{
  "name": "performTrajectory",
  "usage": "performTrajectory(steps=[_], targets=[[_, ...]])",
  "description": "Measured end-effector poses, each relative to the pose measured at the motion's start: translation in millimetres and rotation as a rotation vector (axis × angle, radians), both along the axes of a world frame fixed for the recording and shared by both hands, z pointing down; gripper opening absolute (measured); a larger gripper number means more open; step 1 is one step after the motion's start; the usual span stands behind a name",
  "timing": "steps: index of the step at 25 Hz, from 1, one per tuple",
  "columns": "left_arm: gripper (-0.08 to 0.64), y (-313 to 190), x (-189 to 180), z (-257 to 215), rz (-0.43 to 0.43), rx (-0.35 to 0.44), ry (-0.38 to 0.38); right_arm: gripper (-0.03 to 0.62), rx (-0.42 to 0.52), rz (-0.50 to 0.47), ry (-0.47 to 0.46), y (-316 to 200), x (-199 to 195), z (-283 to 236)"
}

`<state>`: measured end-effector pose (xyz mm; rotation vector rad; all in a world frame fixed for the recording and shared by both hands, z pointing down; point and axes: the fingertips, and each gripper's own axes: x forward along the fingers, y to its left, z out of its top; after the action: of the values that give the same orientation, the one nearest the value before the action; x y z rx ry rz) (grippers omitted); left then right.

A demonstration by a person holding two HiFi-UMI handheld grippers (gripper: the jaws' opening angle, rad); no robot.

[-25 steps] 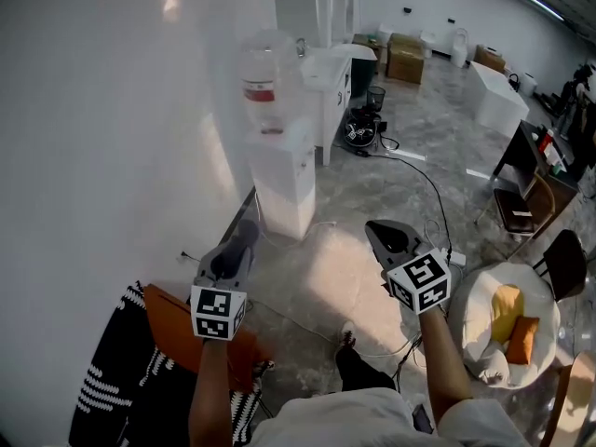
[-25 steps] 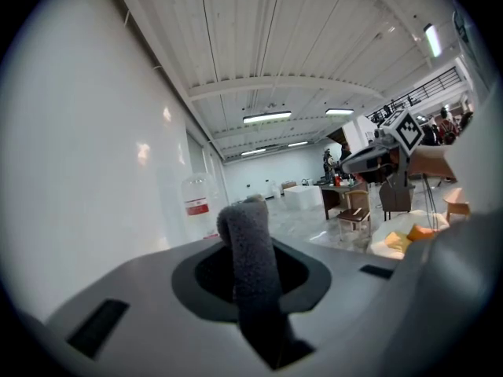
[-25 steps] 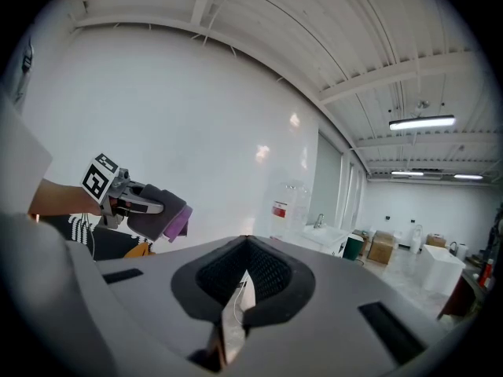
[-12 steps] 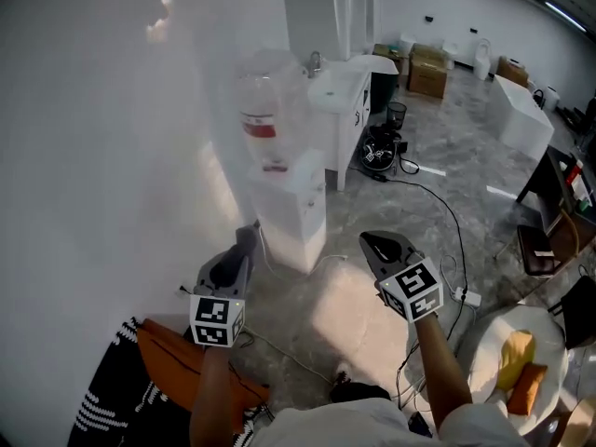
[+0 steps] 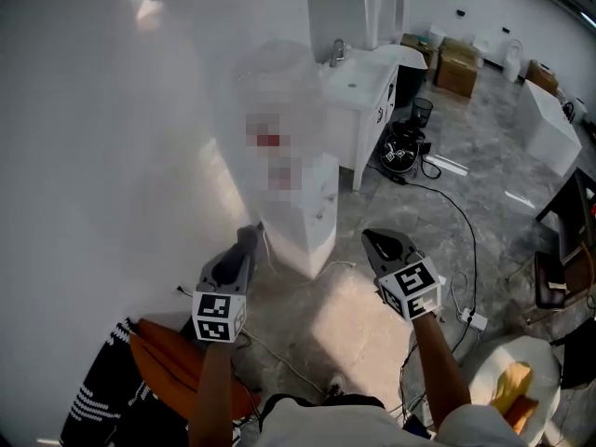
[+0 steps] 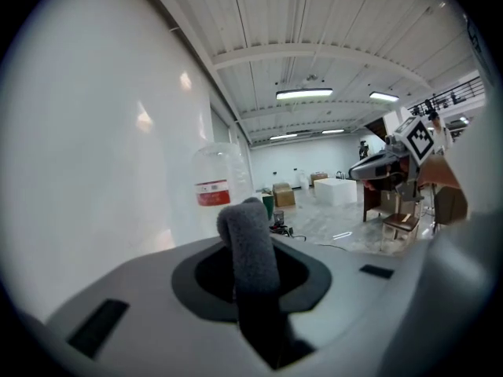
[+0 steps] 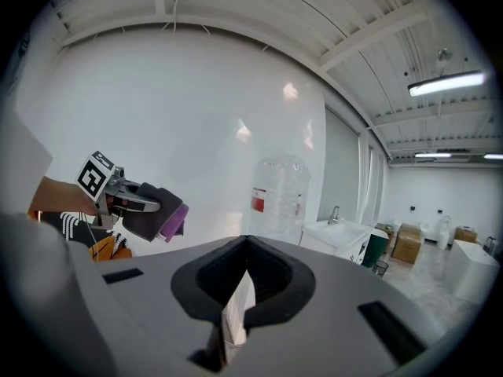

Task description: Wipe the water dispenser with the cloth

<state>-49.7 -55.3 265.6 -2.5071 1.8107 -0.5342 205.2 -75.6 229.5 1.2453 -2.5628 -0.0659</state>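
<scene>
L gripper [image 5: 245,246] grips cloth [image 6: 250,246], R gripper [image 5: 381,243] closed

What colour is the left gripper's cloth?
Fuzzy cloth: dark grey, purple side; best in right gripper view.

Dispenser [image 5: 303,214] by wall [image 5: 112,156], sink [image 5: 365,74] behind; L claw [image 5: 245,240] w/ cloth [image 6: 250,242], R claw [image 5: 382,243] before it.
</scene>
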Motion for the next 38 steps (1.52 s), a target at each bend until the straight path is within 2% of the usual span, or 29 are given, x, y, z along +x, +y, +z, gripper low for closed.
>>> performTrajectory(steps=[6, 9, 17, 24, 30, 34, 36, 38], targets=[[0.072, -43.4, -29.9, 23.1, -0.043, -0.035, 0.013, 0.009, -0.062, -0.015, -0.012, -40.9, -23.2, 26.3], [0.072, -69.3, -53.0, 36.3, -0.050, -0.054, 0.032, 0.009, -0.064, -0.008, -0.036, -60.2, -40.4, 42.5], [0.072, -159.6, -119.9, 68.2, 0.028, -0.105, 0.043, 0.009, -0.109, 0.106, -0.082, -115.5, -106.7, 63.4], [0.072, -244.9, -164.4, 121.1, 0.037, -0.173, 0.087, 0.009, -0.170, 0.188, -0.042, -162.0, -154.7, 105.0], [0.072, -305.3, -169.0, 202.1, 0.005, -0.292, 0.179, 0.009, -0.248, 0.190, -0.045, -200.2, -165.6, 160.8], [0.072, -341.9, -165.0, 249.2, -0.065, -0.372, 0.245, 0.009, -0.292, 0.198, -0.040, -224.9, -153.8, 196.5], [0.072, -357.5, -164.6, 262.2, -0.104, -0.369, 0.301, 0.009, -0.312, 0.217, -0.052, -234.2, -143.9, 212.1], [0.072, -372.0, -161.4, 268.9, -0.130, -0.327, 0.363, 0.009, -0.332, 0.244, -0.070, -240.4, -133.1, 227.2]])
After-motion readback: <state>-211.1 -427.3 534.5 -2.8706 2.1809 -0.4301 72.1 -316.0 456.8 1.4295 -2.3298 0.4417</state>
